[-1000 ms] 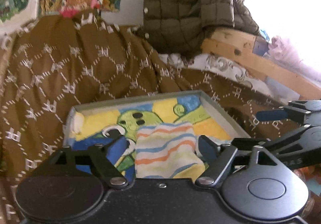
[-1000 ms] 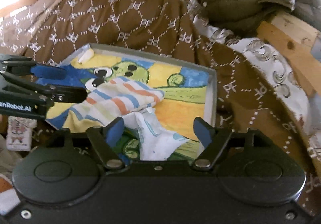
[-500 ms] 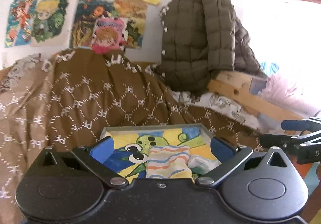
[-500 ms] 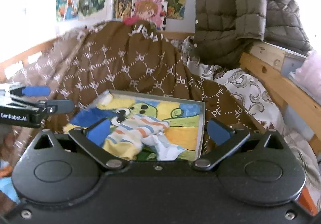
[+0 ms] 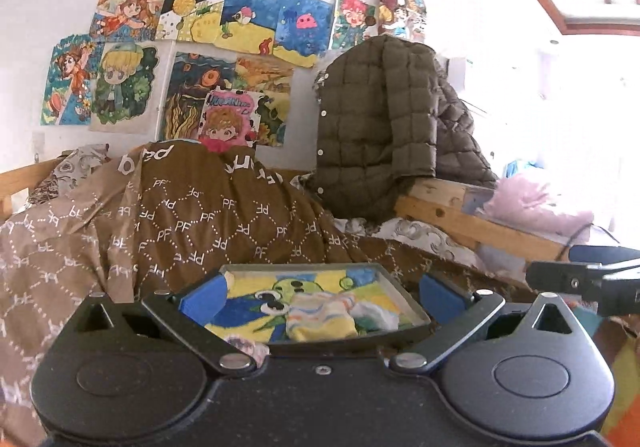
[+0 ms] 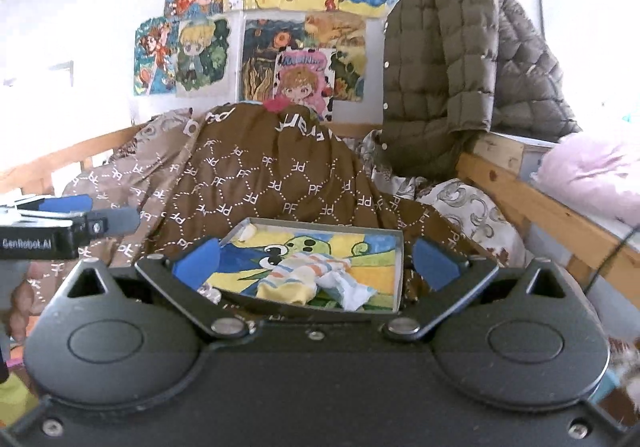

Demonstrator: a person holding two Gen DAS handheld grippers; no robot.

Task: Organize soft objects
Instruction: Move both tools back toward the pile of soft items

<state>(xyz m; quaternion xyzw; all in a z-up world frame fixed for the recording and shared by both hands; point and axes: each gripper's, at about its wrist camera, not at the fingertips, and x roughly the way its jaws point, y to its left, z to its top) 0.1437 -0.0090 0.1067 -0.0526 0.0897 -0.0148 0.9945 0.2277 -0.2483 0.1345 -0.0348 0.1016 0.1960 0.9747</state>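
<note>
A shallow grey box with a bright cartoon painted on its floor lies on the brown quilt. Inside it rests a folded striped cloth with a white patterned cloth beside it on the right. My left gripper stands open well back from the box, nothing between its blue pads. My right gripper is also open and empty, equally far back. Each gripper shows at the edge of the other's view.
A brown patterned quilt is heaped behind the box. An olive padded jacket hangs over the wooden bed frame at right, with pink fabric beyond. Drawings cover the wall. A small pale cloth lies near the box's front.
Both grippers pulled back and up from the box and tilted upward, so the wall now shows. Their jaws widened. The two cloths stayed in the box.
</note>
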